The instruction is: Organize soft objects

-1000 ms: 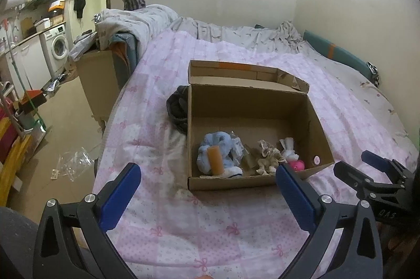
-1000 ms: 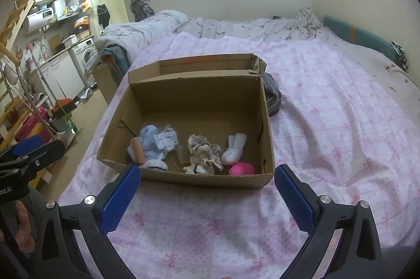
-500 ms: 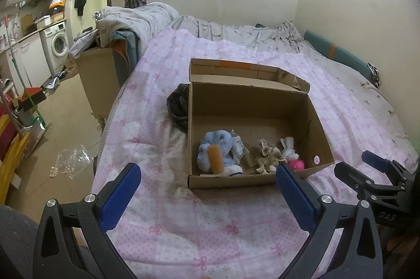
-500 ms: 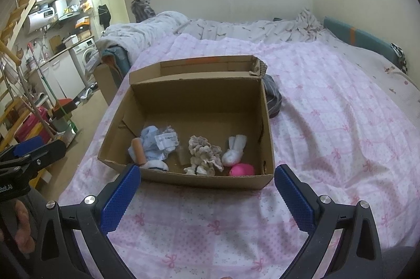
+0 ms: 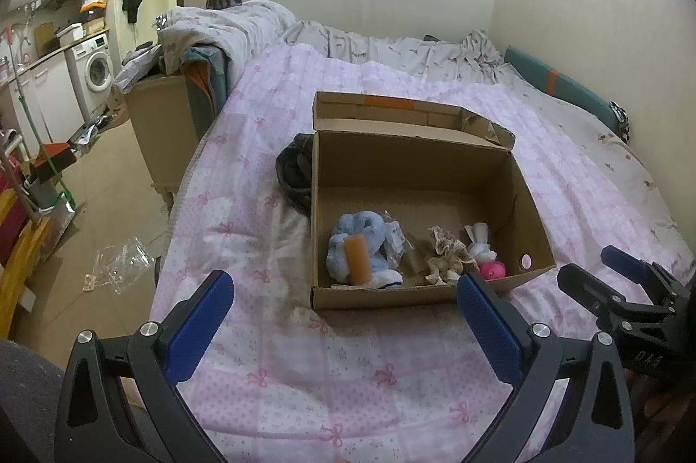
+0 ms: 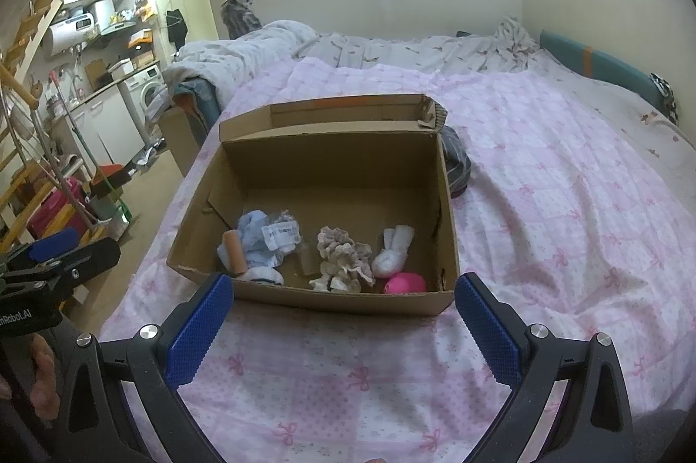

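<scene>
Two grippers, left gripper [image 5: 343, 308] and right gripper [image 6: 343, 308], both spread wide and holding nothing, hovering above the near edge of the pink bedspread [image 6: 565, 210]. Between them, near that edge, an open cardboard box [image 6: 330, 167]. Along its near wall, left to right: orange roll [image 6: 235, 250] against blue plush [image 6: 256, 234], beige ruffled fabric [image 6: 343, 258], white sock bundle [image 6: 393, 252], pink ball [image 6: 406, 283] by the right corner.
</scene>
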Motion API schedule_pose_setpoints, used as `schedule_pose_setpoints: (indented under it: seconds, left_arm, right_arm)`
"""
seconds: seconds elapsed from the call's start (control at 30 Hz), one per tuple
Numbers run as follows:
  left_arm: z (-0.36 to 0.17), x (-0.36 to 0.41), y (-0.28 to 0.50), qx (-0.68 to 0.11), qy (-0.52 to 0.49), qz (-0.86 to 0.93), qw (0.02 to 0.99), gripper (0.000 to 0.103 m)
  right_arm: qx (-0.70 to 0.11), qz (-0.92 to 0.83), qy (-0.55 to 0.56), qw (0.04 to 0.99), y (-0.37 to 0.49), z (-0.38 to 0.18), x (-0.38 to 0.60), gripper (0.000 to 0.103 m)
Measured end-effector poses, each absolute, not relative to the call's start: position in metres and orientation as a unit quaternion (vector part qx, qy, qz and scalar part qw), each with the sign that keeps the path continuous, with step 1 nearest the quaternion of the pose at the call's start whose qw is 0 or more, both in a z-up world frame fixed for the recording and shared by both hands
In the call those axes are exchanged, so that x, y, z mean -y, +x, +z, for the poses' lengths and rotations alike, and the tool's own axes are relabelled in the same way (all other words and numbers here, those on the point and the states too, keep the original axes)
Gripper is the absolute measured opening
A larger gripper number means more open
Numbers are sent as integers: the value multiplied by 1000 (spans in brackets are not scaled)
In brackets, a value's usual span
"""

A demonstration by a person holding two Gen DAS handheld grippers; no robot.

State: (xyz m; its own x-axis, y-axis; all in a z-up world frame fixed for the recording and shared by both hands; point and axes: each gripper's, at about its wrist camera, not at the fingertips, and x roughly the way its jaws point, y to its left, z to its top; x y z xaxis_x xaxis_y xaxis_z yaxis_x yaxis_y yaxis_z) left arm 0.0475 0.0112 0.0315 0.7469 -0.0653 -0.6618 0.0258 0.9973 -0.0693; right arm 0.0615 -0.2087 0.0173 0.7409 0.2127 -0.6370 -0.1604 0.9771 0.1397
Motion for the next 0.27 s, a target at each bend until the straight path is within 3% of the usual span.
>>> schedule_pose_setpoints:
  seconds: [0.27]
  left_arm:
    - [23,-15,50,-369,-32,-25,929,102]
  right_arm:
    - [-348,105,42,931,64,18,207,103]
